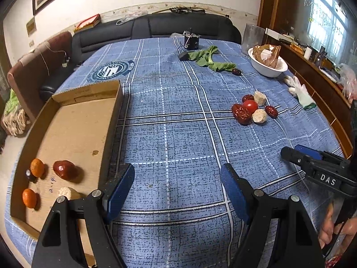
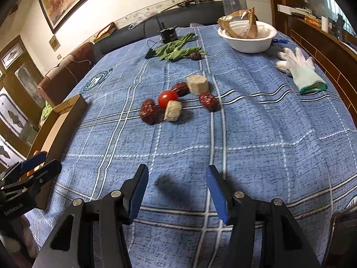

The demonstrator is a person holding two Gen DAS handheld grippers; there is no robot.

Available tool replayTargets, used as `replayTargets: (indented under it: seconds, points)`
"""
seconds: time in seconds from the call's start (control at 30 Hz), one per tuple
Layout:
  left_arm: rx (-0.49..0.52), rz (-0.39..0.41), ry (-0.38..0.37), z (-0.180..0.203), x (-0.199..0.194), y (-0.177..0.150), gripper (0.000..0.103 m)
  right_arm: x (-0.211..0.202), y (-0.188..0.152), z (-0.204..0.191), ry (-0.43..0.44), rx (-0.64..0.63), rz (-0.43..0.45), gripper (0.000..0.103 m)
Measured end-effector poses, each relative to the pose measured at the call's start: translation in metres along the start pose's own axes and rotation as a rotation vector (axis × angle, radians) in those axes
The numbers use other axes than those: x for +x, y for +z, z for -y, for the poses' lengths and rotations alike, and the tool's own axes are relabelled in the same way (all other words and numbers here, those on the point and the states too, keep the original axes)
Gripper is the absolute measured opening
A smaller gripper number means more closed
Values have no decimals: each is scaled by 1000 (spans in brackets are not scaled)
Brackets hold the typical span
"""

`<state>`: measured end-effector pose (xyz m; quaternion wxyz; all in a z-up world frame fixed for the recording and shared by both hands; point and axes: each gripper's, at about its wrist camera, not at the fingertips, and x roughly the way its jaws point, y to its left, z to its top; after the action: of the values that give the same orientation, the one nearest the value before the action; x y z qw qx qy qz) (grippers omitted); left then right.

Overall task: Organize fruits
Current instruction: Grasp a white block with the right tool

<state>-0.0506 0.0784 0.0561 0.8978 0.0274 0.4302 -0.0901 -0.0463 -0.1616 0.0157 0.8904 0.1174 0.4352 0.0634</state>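
Note:
A cardboard tray (image 1: 67, 122) lies on the left of the blue checked tablecloth. It holds two small oranges (image 1: 37, 167), a red date (image 1: 64, 169) and a beige chunk (image 1: 67, 192). A pile lies mid-table: a cherry tomato (image 2: 167, 99), red dates (image 2: 148, 111) and two beige chunks (image 2: 173, 111); it also shows in the left wrist view (image 1: 250, 106). My left gripper (image 1: 177, 186) is open and empty beside the tray's right wall. My right gripper (image 2: 177, 187) is open and empty, well short of the pile.
A white bowl (image 2: 247, 42) with brown paper stands at the back right. A white glove (image 2: 299, 69) lies near the right edge. Green leaves (image 2: 178, 50), a lone date (image 2: 195, 55) and a black device (image 2: 168, 34) lie at the back. A sofa runs behind the table.

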Motion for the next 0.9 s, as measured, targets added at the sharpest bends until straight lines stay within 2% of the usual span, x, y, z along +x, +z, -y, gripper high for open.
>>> replayTargets:
  seconds: [0.23, 0.4, 0.6, 0.63, 0.73, 0.9]
  points:
    - [-52, -8, -41, -4, 8, 4, 78, 5, 26, 1, -19, -27, 41, 58]
    - [-41, -13, -41, 0, 12, 5, 78, 24, 45, -13, -47, -85, 66, 57]
    - [-57, -27, -44, -5, 19, 9, 78, 58, 56, -11, -38, -71, 11, 56]
    - [-58, -28, -46, -5, 21, 11, 78, 61, 56, -10, -35, -66, 8, 52]
    - [-57, -38, -71, -3, 26, 17, 78, 60, 58, -7, 10, -48, 14, 28]
    - [-33, -38, -101, 11, 34, 31, 78, 45, 52, -1, 5, -29, 45, 19]
